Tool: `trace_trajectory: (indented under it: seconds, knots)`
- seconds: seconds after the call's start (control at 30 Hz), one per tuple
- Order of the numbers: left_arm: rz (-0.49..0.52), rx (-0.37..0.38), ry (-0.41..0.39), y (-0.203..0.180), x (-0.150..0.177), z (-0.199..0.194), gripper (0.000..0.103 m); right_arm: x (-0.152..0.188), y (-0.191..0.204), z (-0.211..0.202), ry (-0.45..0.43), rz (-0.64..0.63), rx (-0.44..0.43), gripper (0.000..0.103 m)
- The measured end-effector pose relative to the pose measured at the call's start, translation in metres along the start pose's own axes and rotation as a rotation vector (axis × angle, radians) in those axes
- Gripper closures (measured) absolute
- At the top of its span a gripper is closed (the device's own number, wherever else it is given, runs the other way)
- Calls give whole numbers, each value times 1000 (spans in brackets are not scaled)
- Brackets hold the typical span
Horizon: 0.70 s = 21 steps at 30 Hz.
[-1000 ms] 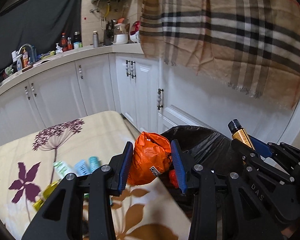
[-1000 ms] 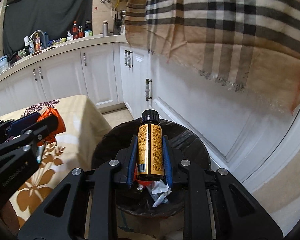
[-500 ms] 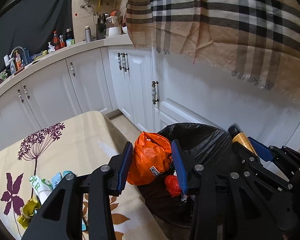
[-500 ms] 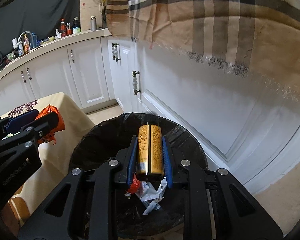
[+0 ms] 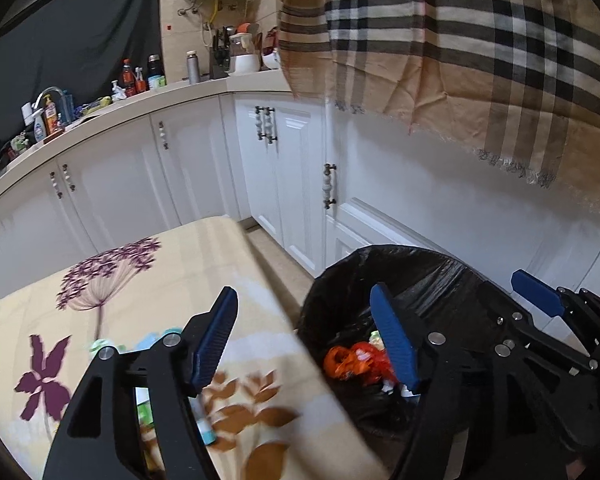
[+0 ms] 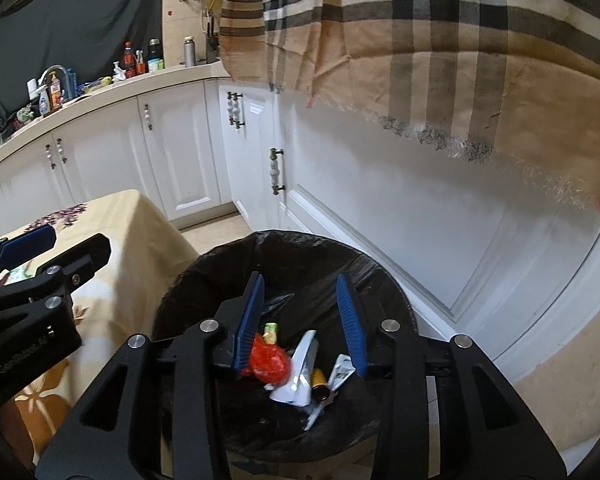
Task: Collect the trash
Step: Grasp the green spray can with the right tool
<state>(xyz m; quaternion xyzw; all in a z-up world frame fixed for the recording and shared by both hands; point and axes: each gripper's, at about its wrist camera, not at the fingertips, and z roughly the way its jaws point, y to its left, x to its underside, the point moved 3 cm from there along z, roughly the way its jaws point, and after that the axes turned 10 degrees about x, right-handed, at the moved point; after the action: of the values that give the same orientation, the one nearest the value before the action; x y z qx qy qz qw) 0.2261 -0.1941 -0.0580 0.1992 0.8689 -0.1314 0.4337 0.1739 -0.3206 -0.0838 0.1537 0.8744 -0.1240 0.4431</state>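
A black-lined trash bin (image 5: 400, 252) (image 6: 300, 236) stands on the floor beside the table. My left gripper (image 5: 302, 289) hovers over its near rim, jaws opening, nothing between them. The orange bag (image 5: 348, 360) (image 6: 270, 362) lies inside the bin. My right gripper (image 6: 300, 280) hangs over the bin's mouth, jaws opening and empty too. Below it, the gold bottle (image 6: 320, 380) rests among white wrappers (image 6: 300, 368). A small tube (image 5: 204, 428) and green packets (image 5: 142, 404) lie on the table under my left gripper.
The table's floral cloth (image 5: 140, 280) (image 6: 132, 216) ends right at the bin. White cabinets (image 5: 284, 184) run behind. A plaid cloth (image 5: 480, 60) hangs above the bin. Bottles crowd the counter (image 5: 100, 108) at the back left.
Both grippers have widened and let go. The orange bag dropped from the left one into the bin. The gold bottle fell from the right one and now lies in the bin.
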Motion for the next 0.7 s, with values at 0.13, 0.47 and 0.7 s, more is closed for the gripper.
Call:
trace_trajectory:
  seconds: [0.13,0.47,0.7]
  knots:
    - [-21,-21,-1,17,8,-21,34,3,13,-14,2,-15,-32,66]
    - [-95,-117,-1,76,41,-76,34,13,68,-53,2,-81,-145,66]
    - [-147,-185,-6,115,63,-108,34,18,110,-76,-2,-139,-214,65]
